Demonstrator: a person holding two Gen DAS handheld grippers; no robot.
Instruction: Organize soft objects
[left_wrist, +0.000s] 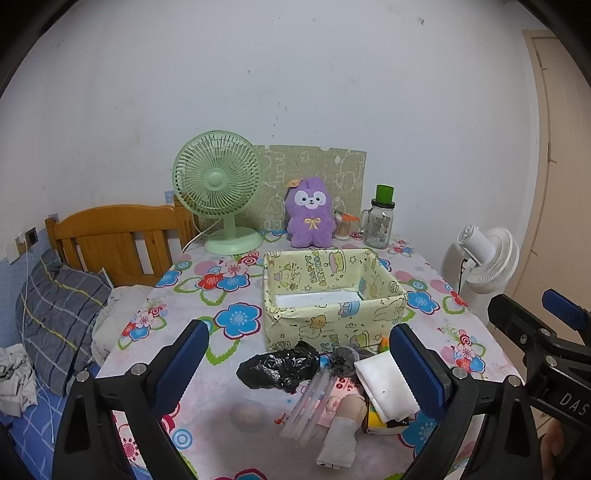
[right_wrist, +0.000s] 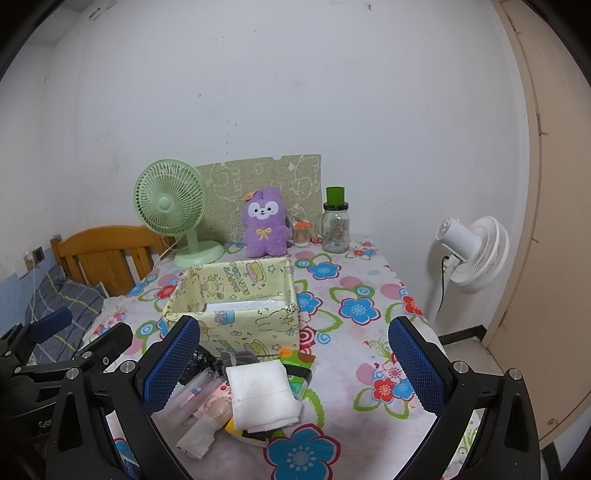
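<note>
A yellow cartoon-print box (left_wrist: 332, 325) (right_wrist: 255, 325) stands open-topped mid-table. In front of it lies a pile: a crumpled black plastic bag (left_wrist: 279, 369), a grey scrunchie (left_wrist: 345, 356), a folded white cloth (left_wrist: 384, 387) (right_wrist: 262, 395), clear plastic tubes (left_wrist: 310, 406), a beige bandage roll (left_wrist: 341, 428) and a green packet (right_wrist: 299, 369). My left gripper (left_wrist: 301, 369) hovers open over the pile's left side. My right gripper (right_wrist: 295, 365) hovers open over the white cloth, holding nothing. A purple plush (left_wrist: 312, 214) (right_wrist: 264, 223) sits upright behind the box.
A green desk fan (left_wrist: 218, 184), a glass jar with a green lid (left_wrist: 378, 221) and a small cup of sticks (left_wrist: 343, 227) line the table's back edge. A bed with a striped pillow (left_wrist: 55, 317) lies left. A white floor fan (right_wrist: 469, 251) stands right.
</note>
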